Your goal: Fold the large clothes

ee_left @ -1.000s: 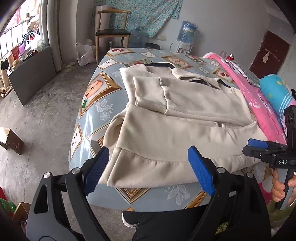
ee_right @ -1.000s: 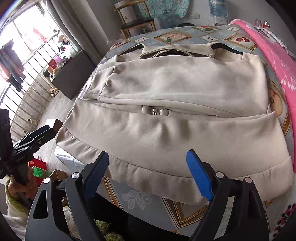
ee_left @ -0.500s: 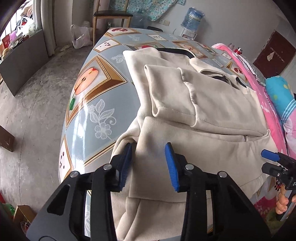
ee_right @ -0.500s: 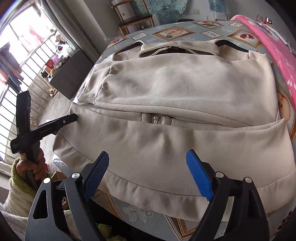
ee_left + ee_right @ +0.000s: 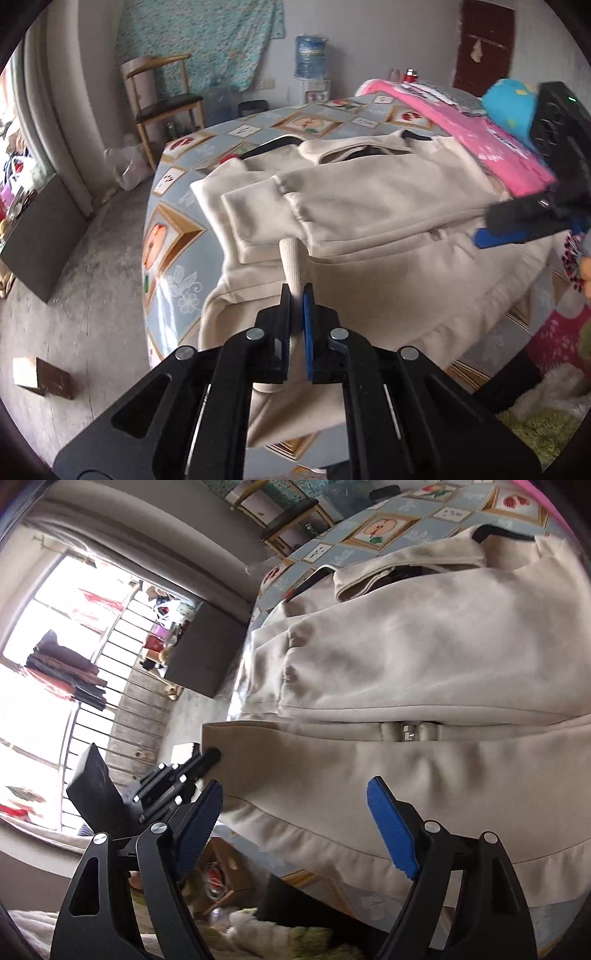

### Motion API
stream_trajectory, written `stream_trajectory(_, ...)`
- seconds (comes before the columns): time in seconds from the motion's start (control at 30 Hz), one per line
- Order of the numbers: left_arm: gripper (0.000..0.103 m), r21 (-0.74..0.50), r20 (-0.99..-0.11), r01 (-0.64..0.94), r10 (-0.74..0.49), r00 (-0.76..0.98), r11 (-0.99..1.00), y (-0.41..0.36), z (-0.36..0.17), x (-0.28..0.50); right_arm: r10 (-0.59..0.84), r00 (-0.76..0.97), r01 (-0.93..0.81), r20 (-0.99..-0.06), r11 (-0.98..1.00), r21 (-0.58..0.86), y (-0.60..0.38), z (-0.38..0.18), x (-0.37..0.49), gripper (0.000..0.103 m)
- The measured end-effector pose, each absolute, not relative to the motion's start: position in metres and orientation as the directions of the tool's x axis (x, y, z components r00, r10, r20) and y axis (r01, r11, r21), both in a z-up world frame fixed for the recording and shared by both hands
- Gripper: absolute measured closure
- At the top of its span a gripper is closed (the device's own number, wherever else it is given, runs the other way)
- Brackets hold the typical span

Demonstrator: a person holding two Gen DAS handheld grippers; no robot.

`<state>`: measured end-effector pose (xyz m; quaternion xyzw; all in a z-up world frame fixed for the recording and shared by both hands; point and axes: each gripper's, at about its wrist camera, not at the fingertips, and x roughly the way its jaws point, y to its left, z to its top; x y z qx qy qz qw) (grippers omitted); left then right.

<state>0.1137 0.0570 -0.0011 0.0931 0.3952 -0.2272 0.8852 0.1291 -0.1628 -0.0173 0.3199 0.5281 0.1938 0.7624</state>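
On the patterned surface (image 5: 173,236), the cream jacket (image 5: 388,206) is being kept flat, its hem hanging over the near edge. Left of the zipper (image 5: 408,733), a hem fold is being pinched by the closed left gripper (image 5: 297,295). Right of it, the right gripper (image 5: 295,819) is being held spread above the hem, its jaws having just been narrowing slightly, nothing gripped.

A table (image 5: 173,206) covered in a pale blue cloth printed with framed fruit pictures carries a cream jacket (image 5: 369,229) spread across it, hem hanging over the near edge, and a pink blanket (image 5: 476,147) along the far side.
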Motion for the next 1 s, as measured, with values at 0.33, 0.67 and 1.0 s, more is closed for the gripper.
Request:
stream_trajectory(0.33, 0.097, 0.011, -0.761, 0.571, -0.364, 0.537, 0.821, 0.037, -0.003, 0.075, 0.797, 0.260, 0.185, -0.546, 0.514, 0.838, -0.138, -0.064, 0.156, 0.030)
stream_trajectory(0.67, 0.097, -0.009, -0.768, 0.569, -0.370, 0.523, 0.823, 0.040, -0.003, 0.071, 0.807, 0.227, 0.126, -0.545, 0.530, 0.838, -0.107, -0.069, 0.171, 0.095)
stream_trajectory(1.0, 0.060, -0.026, -0.768, 0.548, -0.367, 0.524, 0.836, 0.040, -0.006, 0.080, 0.809, 0.236, 0.072, -0.538, 0.538, 0.840, -0.094, -0.054, 0.174, 0.096)
